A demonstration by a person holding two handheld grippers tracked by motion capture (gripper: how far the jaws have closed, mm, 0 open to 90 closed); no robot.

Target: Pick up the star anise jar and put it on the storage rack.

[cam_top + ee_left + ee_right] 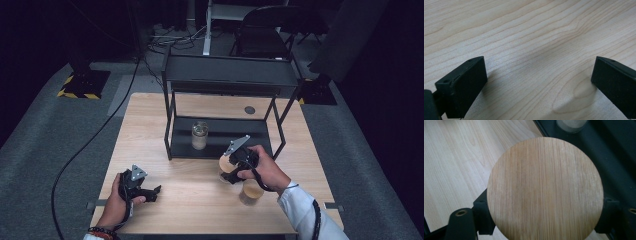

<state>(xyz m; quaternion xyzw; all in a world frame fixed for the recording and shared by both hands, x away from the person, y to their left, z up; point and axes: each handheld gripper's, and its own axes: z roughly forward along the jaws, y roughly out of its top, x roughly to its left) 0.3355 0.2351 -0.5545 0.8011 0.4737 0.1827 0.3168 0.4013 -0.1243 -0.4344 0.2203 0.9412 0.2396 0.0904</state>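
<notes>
High view: wooden table (pixel 200 200) bears a black rack (pixel 227 80) at its far side. Right gripper (pixel 231 167) pinches a jar with a round wooden lid (pixel 545 190) just before the rack's lower shelf. Left gripper (pixel 150 192) rests low near the table's front-left edge, jaws spread over bare wood.

The lid (pixel 545 191) hides the jar below it and the right gripper's (pixel 545 220) jaw tips; its lower rim is cut off by the bottom edge. Beyond the lid, a second jar (pixel 571 125) on the rack (pixel 614 157) is cut by the top edge and blurred. Both left gripper (pixel 539 85) jaws run off the frame.
</notes>
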